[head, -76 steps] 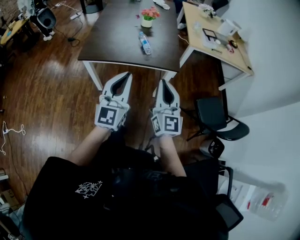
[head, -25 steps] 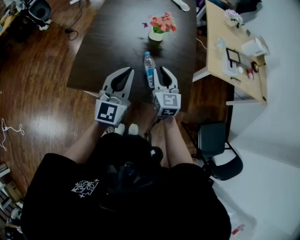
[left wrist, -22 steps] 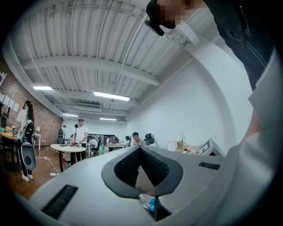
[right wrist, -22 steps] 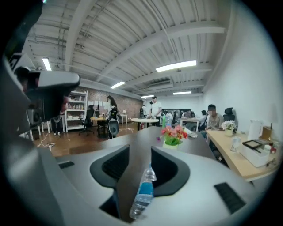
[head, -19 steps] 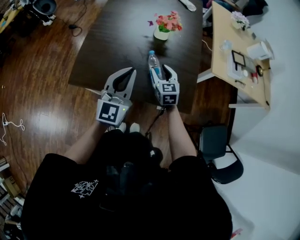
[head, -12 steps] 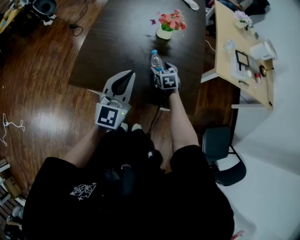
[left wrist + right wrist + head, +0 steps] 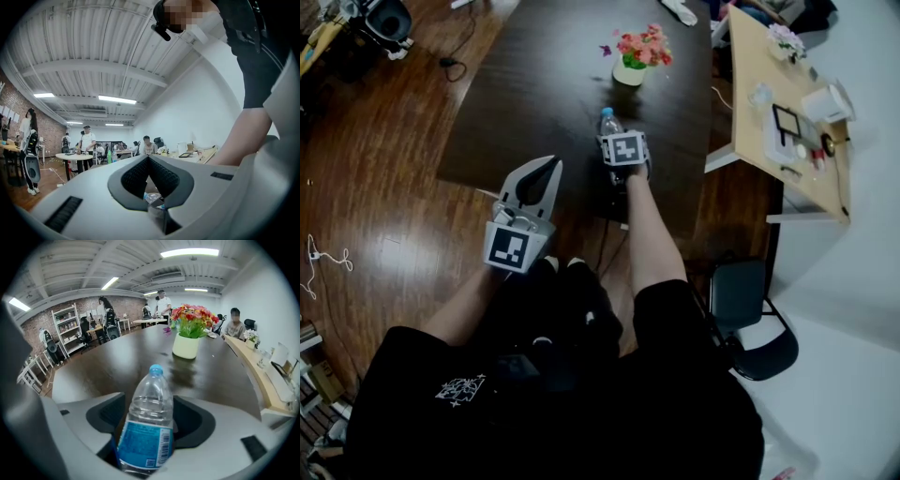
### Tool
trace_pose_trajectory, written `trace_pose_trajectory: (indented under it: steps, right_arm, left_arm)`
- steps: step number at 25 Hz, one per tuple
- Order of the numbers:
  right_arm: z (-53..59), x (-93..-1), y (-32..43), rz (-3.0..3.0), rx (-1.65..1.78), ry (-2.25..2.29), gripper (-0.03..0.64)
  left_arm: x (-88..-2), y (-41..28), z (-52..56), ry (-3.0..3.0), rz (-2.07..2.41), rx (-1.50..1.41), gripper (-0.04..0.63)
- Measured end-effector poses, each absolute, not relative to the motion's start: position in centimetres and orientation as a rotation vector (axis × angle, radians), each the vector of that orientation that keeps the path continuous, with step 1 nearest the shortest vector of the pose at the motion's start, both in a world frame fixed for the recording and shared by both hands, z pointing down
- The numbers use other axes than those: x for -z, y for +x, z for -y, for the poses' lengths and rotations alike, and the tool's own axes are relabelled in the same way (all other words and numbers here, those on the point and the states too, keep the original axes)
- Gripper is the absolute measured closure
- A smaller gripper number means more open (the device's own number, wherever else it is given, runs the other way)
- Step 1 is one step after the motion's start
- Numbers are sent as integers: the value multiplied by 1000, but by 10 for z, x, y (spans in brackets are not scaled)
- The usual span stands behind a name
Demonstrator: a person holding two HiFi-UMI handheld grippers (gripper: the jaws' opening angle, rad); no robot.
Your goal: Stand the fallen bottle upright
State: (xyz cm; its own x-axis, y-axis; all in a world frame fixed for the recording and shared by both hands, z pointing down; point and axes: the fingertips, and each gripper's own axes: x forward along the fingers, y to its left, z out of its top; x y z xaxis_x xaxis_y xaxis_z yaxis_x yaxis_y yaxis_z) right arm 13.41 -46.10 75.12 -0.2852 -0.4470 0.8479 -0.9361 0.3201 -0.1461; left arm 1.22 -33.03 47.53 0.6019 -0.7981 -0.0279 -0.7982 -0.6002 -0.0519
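Observation:
A clear water bottle (image 7: pixel 607 120) with a blue cap and blue label lies on the dark table (image 7: pixel 534 84), its cap toward a flower pot. My right gripper (image 7: pixel 623 155) points steeply down over it. In the right gripper view the bottle (image 7: pixel 147 427) sits between the jaws of the right gripper (image 7: pixel 150 399), which are opening. A dark gap shows beside the left pad. My left gripper (image 7: pixel 555 167) hangs shut and empty before the table's near edge, to the left of the bottle. In its own view the left gripper (image 7: pixel 149 158) has its tips together.
A white pot of pink flowers (image 7: pixel 630 70) stands on the table beyond the bottle, also in the right gripper view (image 7: pixel 186 345). A light wooden desk (image 7: pixel 769 103) with small items is at the right, a black chair (image 7: pixel 750 309) below it. People stand far off.
My right gripper has swung down from beside the bottle to stand steeply over it, and its jaws have spread around the bottle. The left gripper has sunk a little toward me.

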Motion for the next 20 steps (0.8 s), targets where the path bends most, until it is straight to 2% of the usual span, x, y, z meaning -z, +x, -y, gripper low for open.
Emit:
trace_pose_trajectory:
  steps: [10, 20]
  right_arm:
    - [468, -748, 135, 1867, -776, 1237, 285]
    - [481, -637, 148, 2294, -534, 1658, 288]
  left_arm:
    - [-477, 4, 325, -2755, -1387, 4, 599]
    - [-463, 13, 326, -2787, -1361, -2, 599]
